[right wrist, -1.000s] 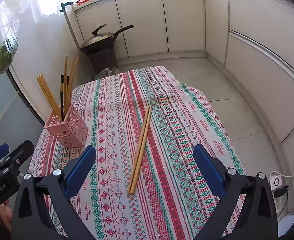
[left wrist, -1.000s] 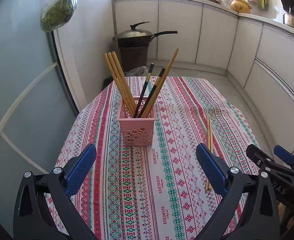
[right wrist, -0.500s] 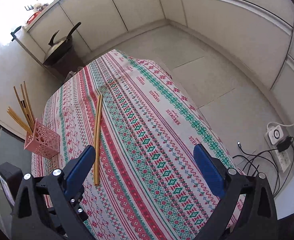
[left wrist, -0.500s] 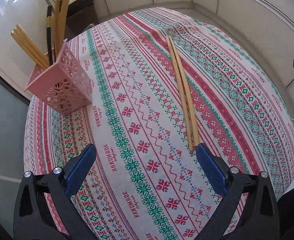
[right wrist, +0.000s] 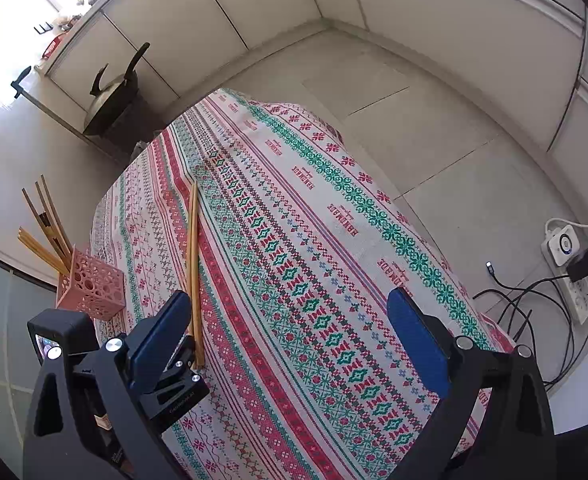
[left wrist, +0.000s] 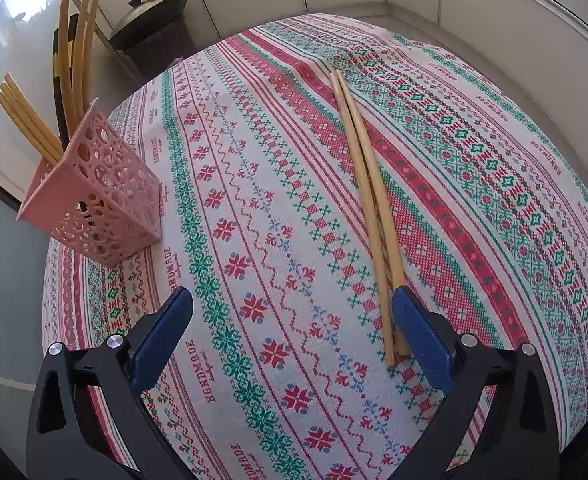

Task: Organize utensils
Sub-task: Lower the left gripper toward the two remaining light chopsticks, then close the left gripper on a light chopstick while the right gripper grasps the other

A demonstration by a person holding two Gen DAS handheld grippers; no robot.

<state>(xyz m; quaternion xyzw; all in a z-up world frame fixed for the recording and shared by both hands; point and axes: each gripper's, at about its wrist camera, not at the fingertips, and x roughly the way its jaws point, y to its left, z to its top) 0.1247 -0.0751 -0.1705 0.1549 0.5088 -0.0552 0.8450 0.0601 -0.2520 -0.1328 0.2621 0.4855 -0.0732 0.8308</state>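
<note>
Hovering left gripper (left wrist: 292,334), jaws wide, empty, now closer over chopsticks (left wrist: 367,200) | right gripper (right wrist: 290,334) wide, empty | holder (left wrist: 98,196) far left near tablecloth (left wrist: 493,184) edge

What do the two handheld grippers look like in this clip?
Both the left gripper and right gripper have black angular plastic frames with silver screw heads and flat blue textured finger pads. The left one carries small white lettering on its body, unreadable here. No sleeves visible.
</note>
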